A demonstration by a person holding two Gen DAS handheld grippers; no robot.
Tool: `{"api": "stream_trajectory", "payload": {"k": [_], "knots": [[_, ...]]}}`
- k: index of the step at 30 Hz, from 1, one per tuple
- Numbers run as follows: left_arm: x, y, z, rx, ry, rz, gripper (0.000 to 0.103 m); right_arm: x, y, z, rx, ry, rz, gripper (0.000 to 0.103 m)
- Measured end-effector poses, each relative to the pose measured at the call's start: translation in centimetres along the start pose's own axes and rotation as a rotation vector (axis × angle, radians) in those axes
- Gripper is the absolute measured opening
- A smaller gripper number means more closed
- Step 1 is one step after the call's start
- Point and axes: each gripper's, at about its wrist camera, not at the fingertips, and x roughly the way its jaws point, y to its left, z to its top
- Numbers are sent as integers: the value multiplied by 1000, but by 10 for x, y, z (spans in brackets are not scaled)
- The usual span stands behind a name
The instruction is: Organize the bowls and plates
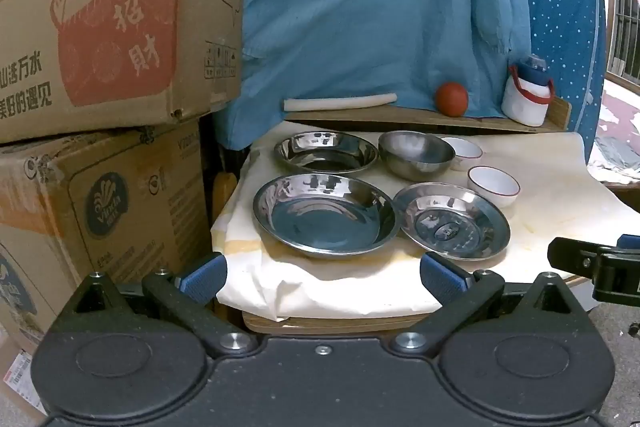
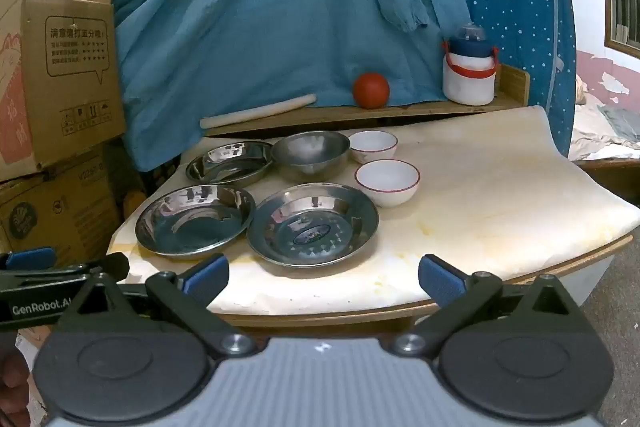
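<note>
Behind steel plates (image 1: 326, 217): red ball (image 1: 451, 99), white jug (image 1: 527, 95); cardboard boxes (image 1: 100, 27) left; both grippers' fingers (image 2: 206, 277) apart, empty.

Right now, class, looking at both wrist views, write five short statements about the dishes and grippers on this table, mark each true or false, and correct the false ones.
1. Three steel plates lie on the table. True: near-left plate, near-right plate, far plate.
2. The two white bowls are stacked. False: the near white bowl and far white bowl sit apart.
3. The steel bowl holds the red ball. False: the red ball rests on the shelf behind.
4. The left gripper is open. True.
5. The right gripper grips a plate. False: it is open and holds nothing.
</note>
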Motion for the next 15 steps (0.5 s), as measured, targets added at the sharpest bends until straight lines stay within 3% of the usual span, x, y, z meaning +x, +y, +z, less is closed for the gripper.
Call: {"api": "stream_trajectory", "payload": {"k": [15], "knots": [[-3,0,3,1,5,5,102,-1,0,0,3,3,3,103]]}}
